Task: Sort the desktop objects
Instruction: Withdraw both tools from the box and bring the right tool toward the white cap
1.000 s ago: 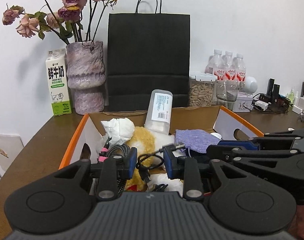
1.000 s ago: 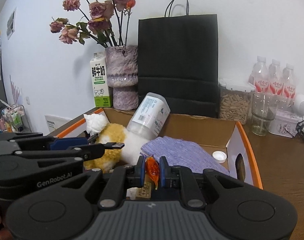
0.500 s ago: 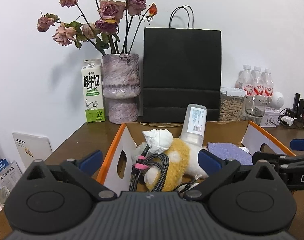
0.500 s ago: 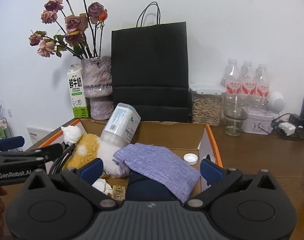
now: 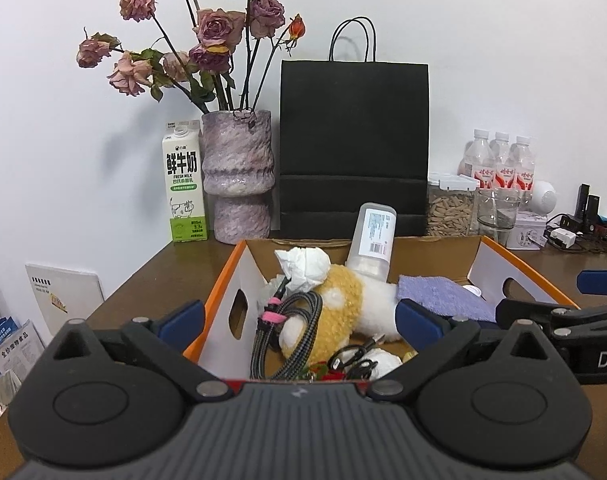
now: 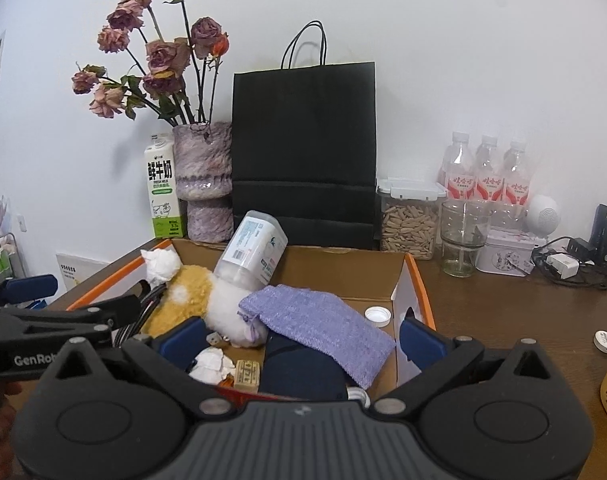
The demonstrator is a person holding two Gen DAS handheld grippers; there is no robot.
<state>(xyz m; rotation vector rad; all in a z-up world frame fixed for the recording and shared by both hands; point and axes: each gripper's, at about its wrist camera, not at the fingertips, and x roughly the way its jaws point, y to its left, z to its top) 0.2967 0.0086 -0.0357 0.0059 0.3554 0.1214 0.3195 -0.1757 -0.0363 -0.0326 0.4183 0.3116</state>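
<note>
An orange-rimmed cardboard box [image 5: 223, 292] [image 6: 417, 280] sits on the brown desk just ahead of both grippers. Inside lie a yellow and white plush toy [image 5: 343, 300] [image 6: 191, 296], crumpled tissue [image 5: 303, 266], a braided cable with a pink tie [image 5: 291, 320], a clear plastic jar [image 5: 373, 240] [image 6: 255, 252], a purple cloth [image 5: 439, 298] [image 6: 319, 320] and a white cap [image 6: 377, 315]. My left gripper [image 5: 299, 318] is open over the box's near left corner, holding nothing. My right gripper [image 6: 302, 338] is open over the near right part, also holding nothing. Its fingers [image 5: 535, 314] show on the right of the left wrist view.
Along the wall stand a milk carton [image 5: 185, 184], a vase of dried roses [image 5: 237, 176], a black paper bag [image 5: 353, 148], a seed container [image 6: 409, 220], a glass [image 6: 463, 236], water bottles [image 6: 487, 176] and chargers with cables [image 6: 563, 264]. A small white disc [image 6: 605, 340] lies on the desk to the right.
Both grippers went from nearly shut to wide open, the left letting go of a black cable, the right of a small orange packet. Both drew back from the box.
</note>
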